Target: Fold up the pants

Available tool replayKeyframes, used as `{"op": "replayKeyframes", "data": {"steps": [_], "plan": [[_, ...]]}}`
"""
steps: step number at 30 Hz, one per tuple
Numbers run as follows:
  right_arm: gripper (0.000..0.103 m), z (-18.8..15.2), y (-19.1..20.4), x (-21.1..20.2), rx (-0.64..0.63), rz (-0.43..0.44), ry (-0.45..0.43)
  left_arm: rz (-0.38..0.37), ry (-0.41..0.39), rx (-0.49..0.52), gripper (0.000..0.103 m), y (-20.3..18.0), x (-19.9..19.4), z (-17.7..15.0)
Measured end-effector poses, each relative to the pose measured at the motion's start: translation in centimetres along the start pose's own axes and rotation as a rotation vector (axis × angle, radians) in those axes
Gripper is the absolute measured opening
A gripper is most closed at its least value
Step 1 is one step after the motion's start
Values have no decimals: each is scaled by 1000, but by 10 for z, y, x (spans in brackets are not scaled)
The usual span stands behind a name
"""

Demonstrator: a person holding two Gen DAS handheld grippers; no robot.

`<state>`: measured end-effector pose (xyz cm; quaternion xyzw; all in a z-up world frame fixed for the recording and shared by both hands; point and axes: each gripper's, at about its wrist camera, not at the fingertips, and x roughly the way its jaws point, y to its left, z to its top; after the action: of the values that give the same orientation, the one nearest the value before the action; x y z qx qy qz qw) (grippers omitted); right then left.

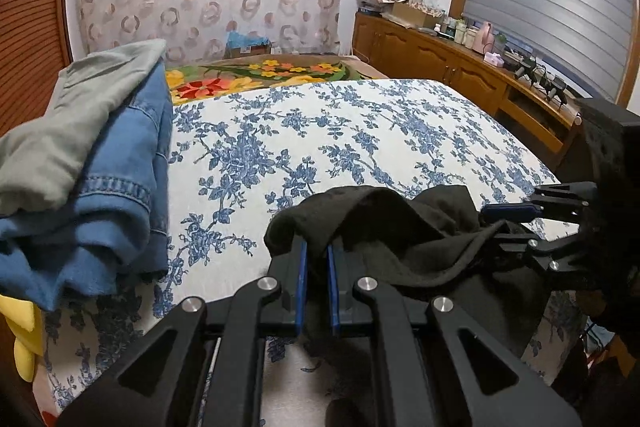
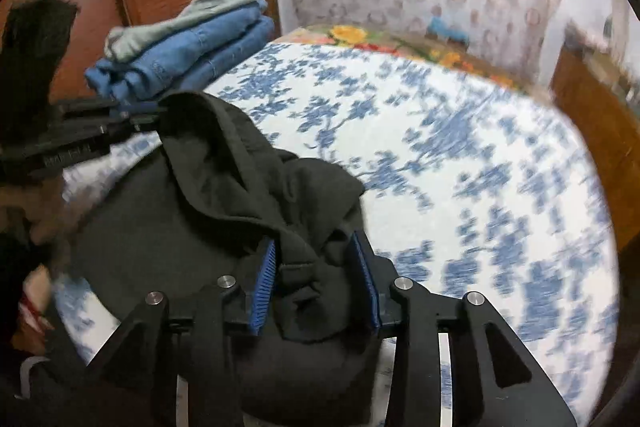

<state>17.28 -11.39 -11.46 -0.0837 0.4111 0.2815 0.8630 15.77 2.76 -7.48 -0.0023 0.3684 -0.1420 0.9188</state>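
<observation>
Pants [image 2: 224, 187], black, bunched near | left gripper [image 1: 316, 251] clamps hem | right gripper [image 2: 316, 259] part-open, cloth loose between pads | regrip, spread flat

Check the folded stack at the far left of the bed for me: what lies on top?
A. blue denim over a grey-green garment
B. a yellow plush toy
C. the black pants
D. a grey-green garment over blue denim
D: the grey-green garment lies over the folded blue denim, while the black pants are apart from the stack, pinched in the left claw.
</observation>
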Motion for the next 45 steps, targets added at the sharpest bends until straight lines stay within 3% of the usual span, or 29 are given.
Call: {"op": "replayKeyframes", "data": {"steps": [7,12,15,21,25,28,33,36,38,45], "plan": [[40,12,-8,11,43,53,0,-15,4,-2,7,2,2,-2],[11,15,-6,11,26,96,-12,-26,-4,10,7,1,1,2],[6,20,-8,-2,20,99,-84,-33,-45,-1,6,0,-7,12],[4,55,-16,-37,-8,90,-209,-31,-164,-6,5,-2,-32,66],[3,95,-25,-59,-45,53,-290,-9,-251,8,5,-5,-42,126],[3,136,-34,-75,-82,-6,-367,31,-329,37,5,-6,-53,175],[3,197,-52,-108,-122,-130,-524,81,-444,78,5,-7,-76,225],[3,204,-58,-118,-135,-133,-557,85,-415,111,5,-9,-71,213],[3,194,-58,-113,-135,-125,-529,105,-357,132,5,-11,-56,187],[3,84,-50,-48,-113,-55,-271,63,-87,108,5,-23,0,56]]}}
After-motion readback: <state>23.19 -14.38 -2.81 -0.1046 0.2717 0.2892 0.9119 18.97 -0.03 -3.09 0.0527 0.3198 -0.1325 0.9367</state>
